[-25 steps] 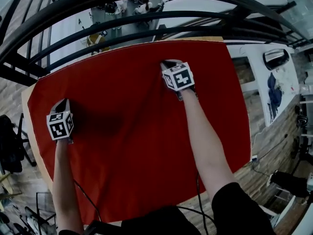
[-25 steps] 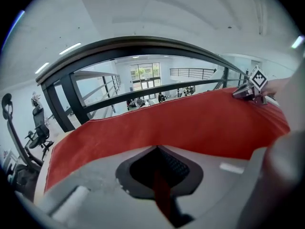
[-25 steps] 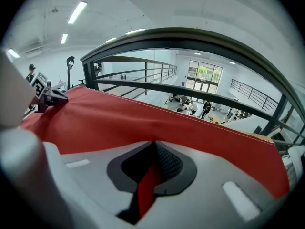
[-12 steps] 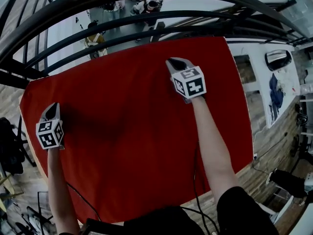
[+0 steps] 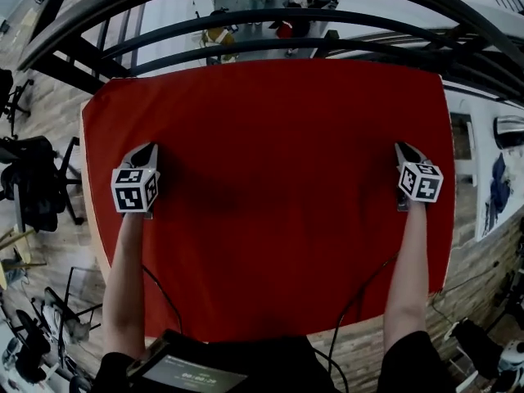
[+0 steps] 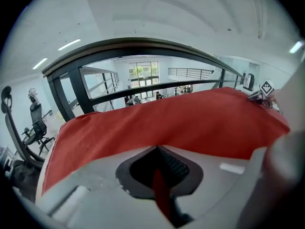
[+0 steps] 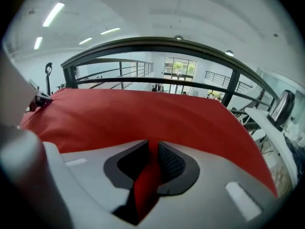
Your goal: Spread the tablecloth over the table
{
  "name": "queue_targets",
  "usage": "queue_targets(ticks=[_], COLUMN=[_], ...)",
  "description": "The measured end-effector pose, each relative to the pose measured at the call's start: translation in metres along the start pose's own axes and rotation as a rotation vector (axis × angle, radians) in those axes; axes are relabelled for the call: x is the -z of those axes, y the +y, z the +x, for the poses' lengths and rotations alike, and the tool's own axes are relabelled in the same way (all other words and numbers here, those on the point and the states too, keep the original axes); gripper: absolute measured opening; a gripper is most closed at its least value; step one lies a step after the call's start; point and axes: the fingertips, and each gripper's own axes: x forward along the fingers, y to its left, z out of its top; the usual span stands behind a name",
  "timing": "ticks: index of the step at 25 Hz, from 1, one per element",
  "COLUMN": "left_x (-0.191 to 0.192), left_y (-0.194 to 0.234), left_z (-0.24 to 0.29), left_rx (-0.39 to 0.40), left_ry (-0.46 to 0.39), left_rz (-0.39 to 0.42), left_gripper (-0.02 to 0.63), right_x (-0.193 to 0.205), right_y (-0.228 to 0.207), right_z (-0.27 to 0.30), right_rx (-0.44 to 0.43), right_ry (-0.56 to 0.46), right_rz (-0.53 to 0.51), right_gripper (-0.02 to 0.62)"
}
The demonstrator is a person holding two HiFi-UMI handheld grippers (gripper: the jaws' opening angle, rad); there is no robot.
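- The red tablecloth point(image 5: 270, 195) lies spread flat over the table, and we see only a thin pale strip of table point(image 5: 86, 178) past its 9 o'clock edge.
- From the head view the cloth looks smooth across the middle, with its far edge at 12 o'clock close under the railing.
- Our left gripper point(image 5: 148, 148) sits on the cloth near the 9 o'clock edge. Its jaws are closed tight on a thin raised fold of the red fabric, which stands pinched between the pads in the left gripper view.
- Our right gripper point(image 5: 403, 148) sits near the 3 o'clock edge, well apart from the left. Its jaws have just been opening a little, so the gap is narrow, and a fold of the cloth fills it and touches both pads.
- Each gripper carries its marker cube – the left cube point(image 5: 135, 189) and the right cube point(image 5: 420, 181) – at the 6 o'clock end, where our bare forearms run back toward us.
- Outward at 12 o'clock, black railing bars point(image 5: 270, 35) curve across, with a lower floor visible beyond them.
- At 9 o'clock a black office chair point(image 5: 37, 191) stands on a wood floor.
- At 3 o'clock there is a white surface point(image 5: 495, 178) with dark marks, too small for us to read.
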Motion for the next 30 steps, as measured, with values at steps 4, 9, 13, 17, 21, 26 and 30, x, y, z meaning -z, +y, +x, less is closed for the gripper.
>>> queue_targets(ticks=[4,9,13,17,21,26,30], left_x=[-0.002,0.006,0.001,-0.004,-0.004,0.006,-0.006], left_y=[-0.011,-0.010,0.064,0.116,0.084,-0.011,0.012], left_z=[0.000,-0.036,-0.048,-0.023,0.001,-0.003,-0.013], left_rx=[-0.045,-0.038,-0.089,-0.110,0.003,0.097,0.057], left_ry=[-0.010,-0.054,-0.056,-0.045,-0.016,-0.046,-0.144], left_rz=[0.031,0.077,0.053,0.075,0.077,0.154,0.112], left_gripper=[0.006,0.008,0.008,0.027,-0.008,-0.008,0.007], right_x=[0.000,0.009,-0.050,-0.079,-0.121,-0.161,-0.146], right_y=[-0.021,-0.001,0.125,0.296,0.438,0.558,0.584], right_z=[0.000,-0.027,-0.042,-0.025,-0.014,0.023,0.069], right_rx=[-0.016,0.027,-0.130,-0.354,-0.512,-0.659,-0.617], right_ry=[0.030,0.057,-0.116,-0.165,-0.219,-0.171,-0.050], right_rz=[0.113,-0.046,-0.117,-0.191,-0.224,-0.342,-0.469], right_gripper=[0.126,0.059,0.048,0.048,0.046,0.046,0.045])
